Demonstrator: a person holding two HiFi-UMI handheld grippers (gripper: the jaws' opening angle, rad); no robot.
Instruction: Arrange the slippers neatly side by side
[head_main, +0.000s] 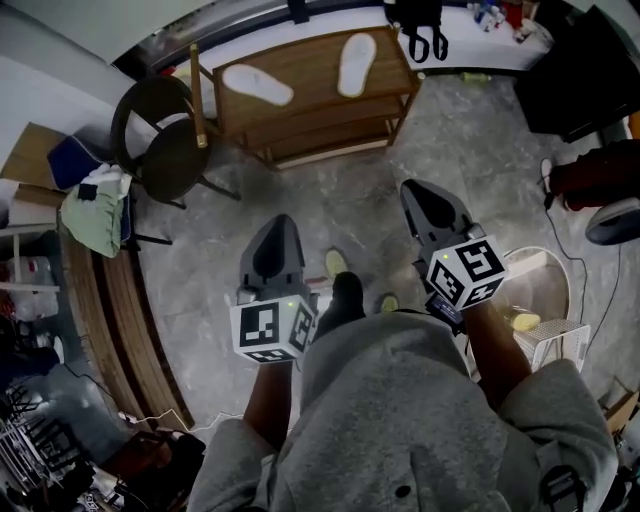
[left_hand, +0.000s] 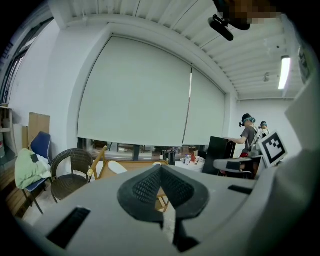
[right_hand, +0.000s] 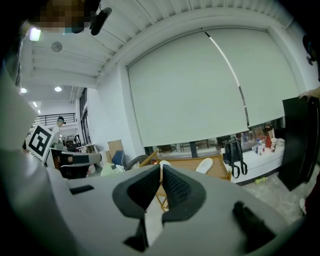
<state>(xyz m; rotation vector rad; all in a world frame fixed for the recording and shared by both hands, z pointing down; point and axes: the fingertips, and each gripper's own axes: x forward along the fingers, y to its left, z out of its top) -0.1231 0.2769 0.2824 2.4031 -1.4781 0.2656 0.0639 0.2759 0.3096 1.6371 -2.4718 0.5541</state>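
Note:
Two white slippers lie apart on top of a low wooden shelf (head_main: 300, 125): one (head_main: 257, 84) angled at the left, the other (head_main: 356, 64) nearly upright at the right. Both also show in the right gripper view, the right slipper (right_hand: 204, 165) and the left slipper (right_hand: 163, 163) just above my jaws. My left gripper (head_main: 281, 222) and right gripper (head_main: 413, 188) hover over the stone floor, well short of the shelf. Each one points at it, shut and empty. The left gripper view shows its shut pads (left_hand: 150, 187) below the left slipper (left_hand: 116, 167).
A wicker chair (head_main: 165, 140) stands left of the shelf, with a green cloth (head_main: 93, 222) on a seat beside it. A black bag (head_main: 418, 28) hangs behind the shelf's right end. A white wire basket (head_main: 555, 342) and cables lie at the right. Two people (left_hand: 248, 133) stand far off.

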